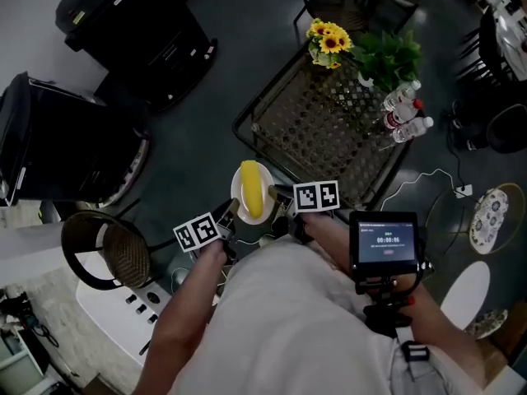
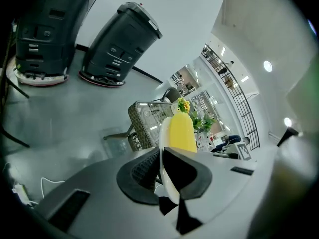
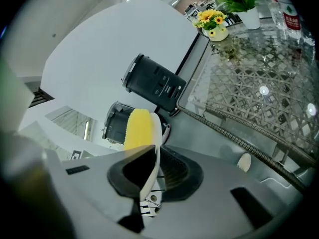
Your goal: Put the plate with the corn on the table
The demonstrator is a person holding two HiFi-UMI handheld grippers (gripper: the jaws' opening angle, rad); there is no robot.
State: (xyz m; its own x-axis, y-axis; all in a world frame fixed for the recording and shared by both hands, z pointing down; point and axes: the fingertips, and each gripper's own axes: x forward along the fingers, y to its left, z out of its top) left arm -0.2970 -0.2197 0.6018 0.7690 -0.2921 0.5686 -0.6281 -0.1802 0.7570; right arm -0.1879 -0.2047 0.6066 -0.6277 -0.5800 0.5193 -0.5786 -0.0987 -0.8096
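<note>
A white plate (image 1: 240, 181) carrying a yellow corn cob (image 1: 251, 189) hangs in the air just short of the near corner of the woven glass-topped table (image 1: 325, 130). My left gripper (image 1: 232, 212) is shut on the plate's left rim, my right gripper (image 1: 277, 196) on its right rim. In the left gripper view the plate (image 2: 164, 133) stands edge-on between the jaws with the corn (image 2: 182, 132) beside it. The right gripper view shows the plate (image 3: 153, 148) clamped the same way, the corn (image 3: 138, 128) on its left, and the table (image 3: 259, 83) to the right.
On the table's far side stand a sunflower pot (image 1: 328, 43), a green plant (image 1: 387, 56) and three water bottles (image 1: 402, 112). Two black machines (image 1: 132, 23) and a wicker chair (image 1: 111, 249) are to the left. Cables lie on the floor (image 1: 428, 179) at right.
</note>
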